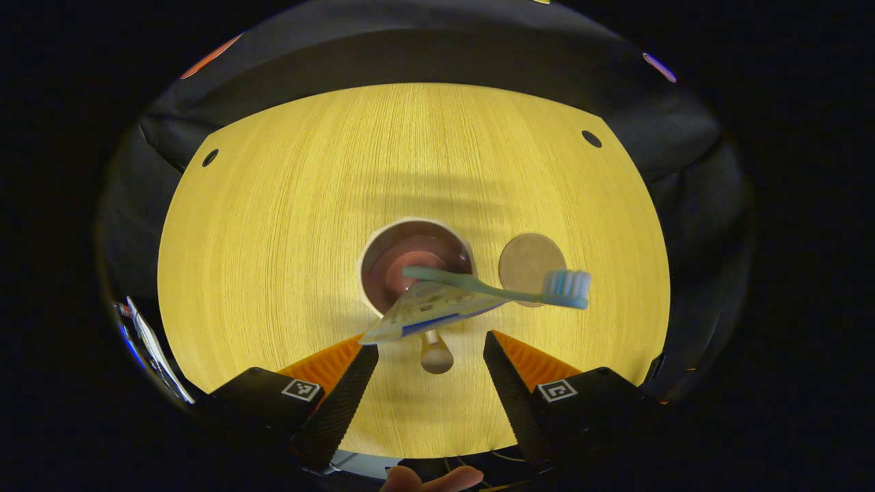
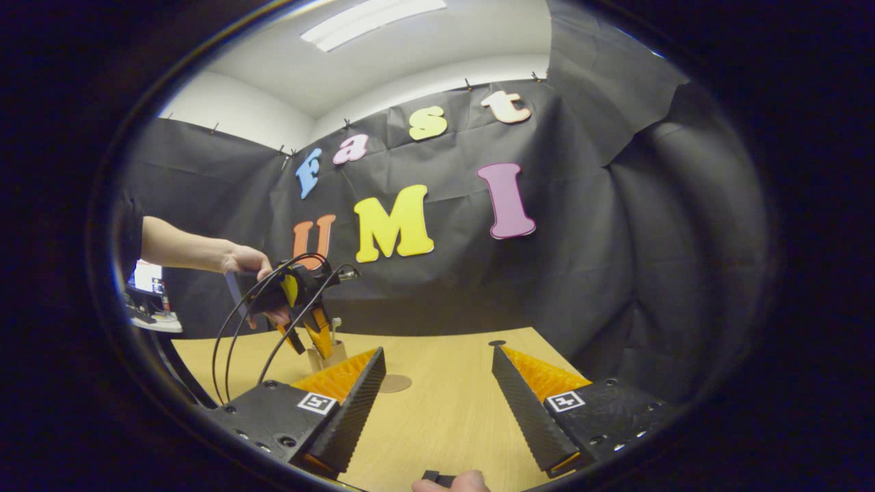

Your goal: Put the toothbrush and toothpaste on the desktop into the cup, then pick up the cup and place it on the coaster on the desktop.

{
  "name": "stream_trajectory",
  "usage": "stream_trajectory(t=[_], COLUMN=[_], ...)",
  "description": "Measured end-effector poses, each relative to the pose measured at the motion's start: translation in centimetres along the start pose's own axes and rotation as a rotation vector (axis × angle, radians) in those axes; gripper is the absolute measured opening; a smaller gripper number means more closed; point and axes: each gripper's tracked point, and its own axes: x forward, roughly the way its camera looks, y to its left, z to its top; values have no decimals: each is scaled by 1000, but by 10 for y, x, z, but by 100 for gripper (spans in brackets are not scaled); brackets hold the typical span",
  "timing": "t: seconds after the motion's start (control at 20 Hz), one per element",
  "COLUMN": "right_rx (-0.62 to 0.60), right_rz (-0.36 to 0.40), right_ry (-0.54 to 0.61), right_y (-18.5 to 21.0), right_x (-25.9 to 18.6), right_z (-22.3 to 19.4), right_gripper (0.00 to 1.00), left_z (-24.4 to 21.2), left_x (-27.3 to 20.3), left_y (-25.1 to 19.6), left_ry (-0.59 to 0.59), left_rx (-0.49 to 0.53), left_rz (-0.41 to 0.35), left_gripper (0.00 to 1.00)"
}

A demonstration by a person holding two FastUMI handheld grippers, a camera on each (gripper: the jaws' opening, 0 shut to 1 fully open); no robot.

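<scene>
Yellow wood-grain desktop [image 1: 273, 260] is spreading below me in the left gripper view. My left gripper [image 1: 431, 348] is hanging over the cup [image 1: 415, 263] at frame centre, fingers spread and gripping nothing. The toothbrush [image 1: 499, 287] is leaning out of the cup toward the right, bristles over the coaster [image 1: 530, 263] just right of the cup. The toothpaste [image 1: 427, 311] is also sticking out of the cup, toward my fingers. In the right gripper view, my right gripper [image 2: 437, 383] is sitting low at the bottom, fingers spread and empty, while a hand [image 2: 249, 263] at the left is holding the left gripper above the cup.
</scene>
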Motion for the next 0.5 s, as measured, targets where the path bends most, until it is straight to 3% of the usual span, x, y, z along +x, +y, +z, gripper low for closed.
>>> stream_trajectory(t=[0.2,0.5], right_rx=[61,57], right_rz=[-36,-93], right_ry=[17,13], right_y=[-16,-38], right_x=[-2,-10], right_z=[-6,-10], right_gripper=[95,95], left_z=[-1,2], left_x=[-10,-49], left_y=[6,13], left_ry=[29,55], left_rx=[-20,-4], left_rz=[6,42], left_gripper=[99,99])
